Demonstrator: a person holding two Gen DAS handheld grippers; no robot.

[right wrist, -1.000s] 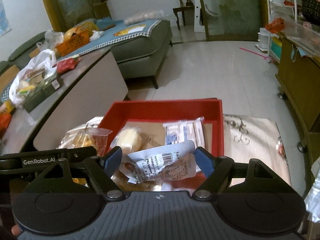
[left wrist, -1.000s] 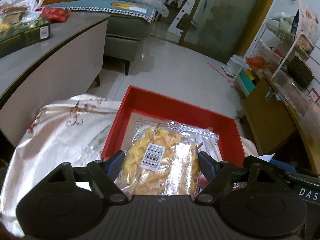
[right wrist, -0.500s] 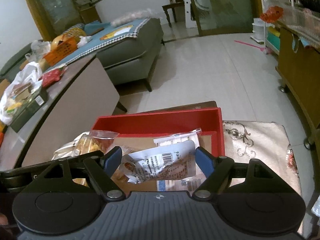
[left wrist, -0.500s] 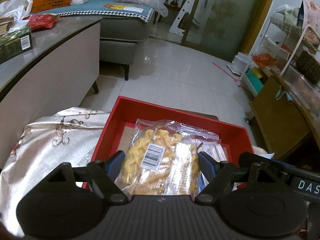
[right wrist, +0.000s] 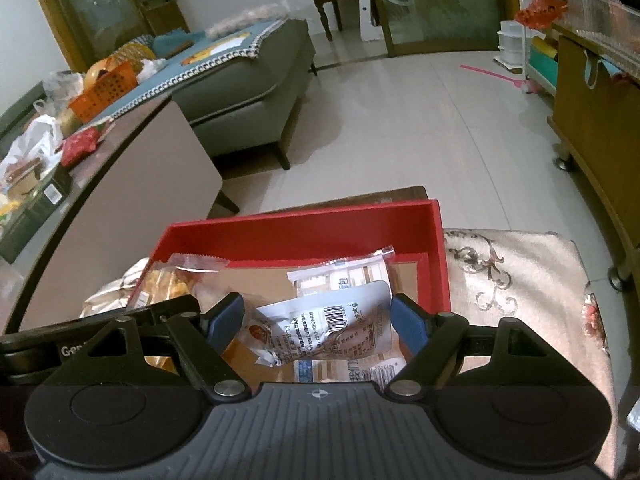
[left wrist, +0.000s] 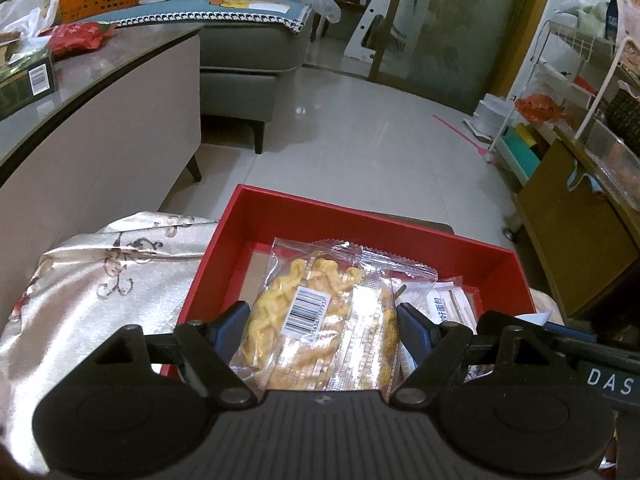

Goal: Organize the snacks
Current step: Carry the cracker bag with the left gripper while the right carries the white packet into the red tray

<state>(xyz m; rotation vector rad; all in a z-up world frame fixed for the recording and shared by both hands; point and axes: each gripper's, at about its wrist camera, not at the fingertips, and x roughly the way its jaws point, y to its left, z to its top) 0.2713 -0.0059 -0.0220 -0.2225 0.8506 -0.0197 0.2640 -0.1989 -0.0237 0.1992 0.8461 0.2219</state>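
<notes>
Pale floor tiles run back toward a grey sofa (left wrist: 248,52) and a long cluttered counter (left wrist: 100,92); nearer us, a red tray (left wrist: 360,224) sits on a seat draped in an embroidered satin cloth (left wrist: 100,280).

Our left gripper (left wrist: 320,322) is clamped across a clear packet of yellow twisted crackers (left wrist: 316,312), the blue pads pressing its two long edges, and the packet hangs over the tray's left half. Our right gripper (right wrist: 316,320) pinches a white printed pouch (right wrist: 328,328) in the same way, over the tray's right half. On the tray's cardboard floor lie flat white-and-blue sachets (right wrist: 340,276), partly under the pouch.

We judge both packets to be very light. The cracker packet is the fragile one: its film is thin, glossy and slick, and the twists inside would likely snap under a hard squeeze. A hold across the width, at the crimped side seams where the film is doubled, seems safest, and that is roughly where our pads sit. The film bows slightly between the pads, so it could slide if we tilt it.

The pouch looks soft and crumpled, with a stiffer sealed top edge. It probably tolerates more pressure. Its body creases around the pads, which suggests some give but a firmer hold than the crackers.

Neither packet is resting on the tray floor as far as we can tell.
</notes>
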